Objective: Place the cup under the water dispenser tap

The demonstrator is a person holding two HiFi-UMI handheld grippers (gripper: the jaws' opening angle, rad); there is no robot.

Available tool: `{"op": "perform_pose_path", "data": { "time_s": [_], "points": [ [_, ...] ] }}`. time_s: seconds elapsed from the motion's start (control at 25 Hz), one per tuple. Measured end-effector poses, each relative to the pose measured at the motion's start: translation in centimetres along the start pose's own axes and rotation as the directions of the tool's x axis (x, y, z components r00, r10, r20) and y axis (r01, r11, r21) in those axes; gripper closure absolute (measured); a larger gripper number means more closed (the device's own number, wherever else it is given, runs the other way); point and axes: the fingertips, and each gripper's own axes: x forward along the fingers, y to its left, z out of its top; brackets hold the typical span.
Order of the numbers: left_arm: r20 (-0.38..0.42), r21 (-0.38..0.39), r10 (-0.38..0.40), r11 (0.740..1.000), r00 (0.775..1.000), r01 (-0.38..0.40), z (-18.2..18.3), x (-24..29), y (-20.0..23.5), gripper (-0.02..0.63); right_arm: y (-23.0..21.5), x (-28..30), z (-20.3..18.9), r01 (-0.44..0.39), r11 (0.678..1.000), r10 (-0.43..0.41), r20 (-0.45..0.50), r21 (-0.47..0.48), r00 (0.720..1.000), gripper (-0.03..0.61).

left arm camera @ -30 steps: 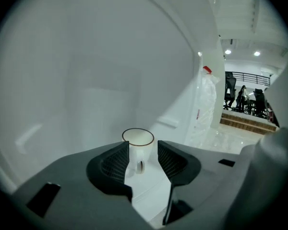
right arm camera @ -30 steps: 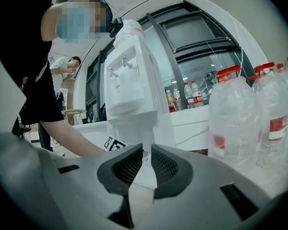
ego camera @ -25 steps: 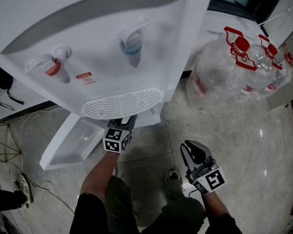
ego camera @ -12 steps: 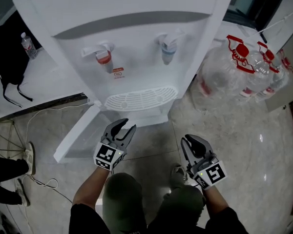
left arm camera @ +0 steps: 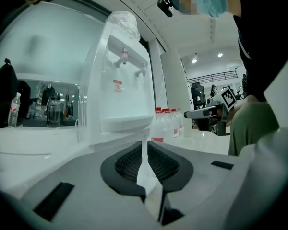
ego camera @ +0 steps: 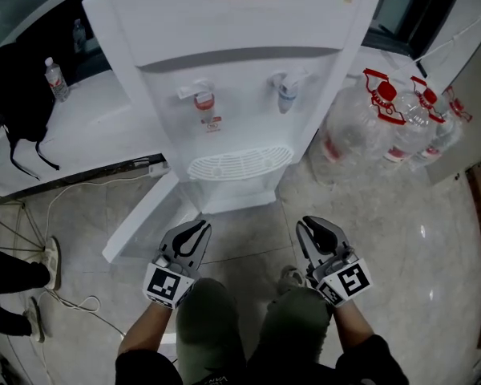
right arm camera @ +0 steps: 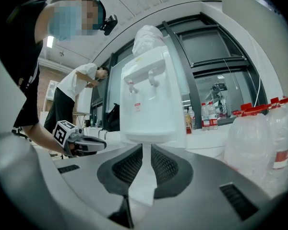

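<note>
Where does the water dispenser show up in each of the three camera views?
Head view: water dispenser, top centre.
Left gripper view: water dispenser, left of centre, upper half.
Right gripper view: water dispenser, centre, upper half.
Shared landmark: red-capped water bottles, to the right of the water dispenser in every view.

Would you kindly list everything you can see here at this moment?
water dispenser: 1, white, centre, lower door open
red tap: 1, its front, left
blue tap: 1, its front, right
drip tray: 1, white, below the taps
water jugs: several, clear, red caps, floor right
small bottle: 1, clear, left counter
bag: 1, black, far left
legs: 2, green trousers, bottom centre
left tongs: 1, grey, bottom left, jaws just closed, nothing between
right tongs: 1, grey, bottom right, shut, empty
</note>
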Motion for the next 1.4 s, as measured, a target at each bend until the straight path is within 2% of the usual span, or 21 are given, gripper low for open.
{"op": "perform_pose_path", "data": {
  "time_s": [0.12, 0.2, 0.52, 0.64, 0.8, 1.08, 1.4],
  "points": [
    [0.017, -0.004, 0.016, 1.0, 1.0, -0.016, 1.4, -2.0, -0.3, 0.574, 0.6, -0.2, 1.2, 0.026, 0.999, -0.026, 0.004, -0.044, 1.0, 0.531],
    [-0.002, -0.007, 0.03, 1.0, 1.0, -0.03, 2.3, -3.1, -0.5, 0.581, 0.8, -0.4, 2.2, 0.039, 0.997, -0.038, 0.016, -0.066, 0.999, 0.531],
    [0.033, -0.054, 0.074, 0.996, 0.997, -0.072, 4.2, -6.1, -0.6, 0.594, 1.4, -1.1, 4.4, 0.034, 0.997, -0.033, 0.012, -0.07, 0.999, 0.531],
    [0.009, -0.048, 0.07, 0.996, 0.998, -0.069, 4.7, -5.9, -0.7, 0.594, 1.1, -0.8, 4.1, 0.023, 0.998, -0.024, -0.004, -0.06, 1.0, 0.531],
    [0.038, -0.056, 0.072, 0.996, 0.997, -0.07, 4.9, -4.7, -1.1, 0.595, 0.0, -0.3, 3.4, 0.008, 0.999, -0.01, -0.028, -0.045, 1.0, 0.531],
    [0.037, -0.058, 0.098, 0.994, 0.994, -0.096, 5.6, -1.8, -1.2, 0.595, -2.2, 0.9, 2.6, -0.041, 0.999, 0.04, -0.032, -0.032, 0.999, 0.532],
    [0.02, -0.053, 0.081, 0.995, 0.996, -0.08, 6.3, -0.9, -2.4, 0.595, -2.4, 0.9, 2.0, -0.075, 0.997, 0.073, -0.066, -0.019, 0.995, 0.534]
  ]
}}
